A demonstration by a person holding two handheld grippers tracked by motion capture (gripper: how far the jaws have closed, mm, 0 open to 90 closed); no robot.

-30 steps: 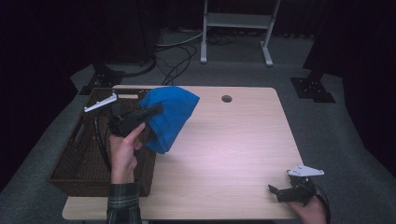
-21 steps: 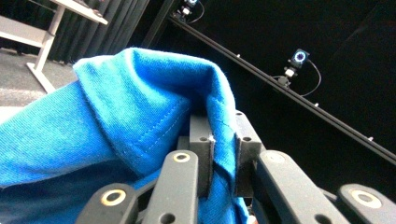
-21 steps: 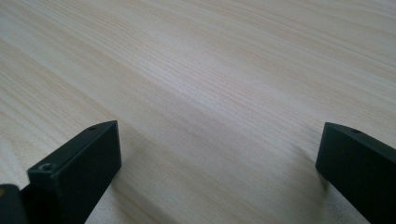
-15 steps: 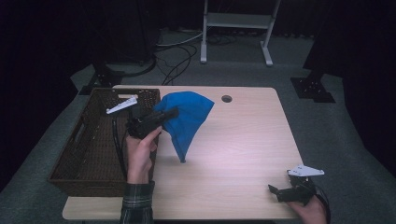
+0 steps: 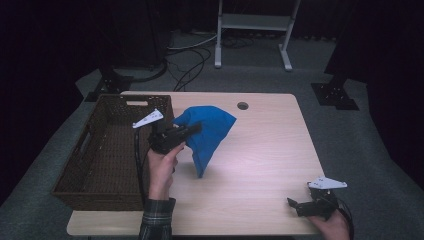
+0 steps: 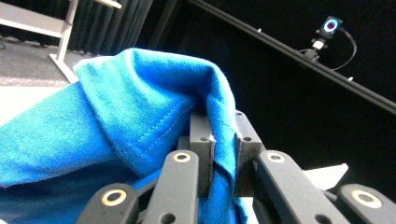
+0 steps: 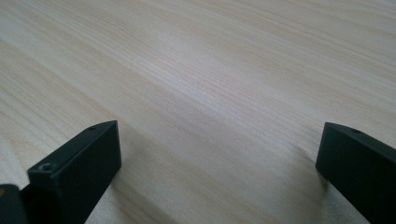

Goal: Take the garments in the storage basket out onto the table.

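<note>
High view: left hand-held gripper [image 5: 192,131] at centre left, clamped on blue cloth [image 5: 210,135] hanging above the desk [image 5: 260,165], lower tip near the surface; brown wicker basket [image 5: 100,150] at left; right hand-held gripper [image 5: 295,205] at lower right, resting on the desk. Left gripper view: jaws pinching a hemmed fold of blue cloth [image 6: 116,116] at centre. Right gripper view: jaws spread wide over bare desk [image 7: 210,93], holding nothing.

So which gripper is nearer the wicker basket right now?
Left. The left gripper, shut on the blue cloth, is just beside the basket; the right gripper rests open at the table's opposite near corner.
</note>
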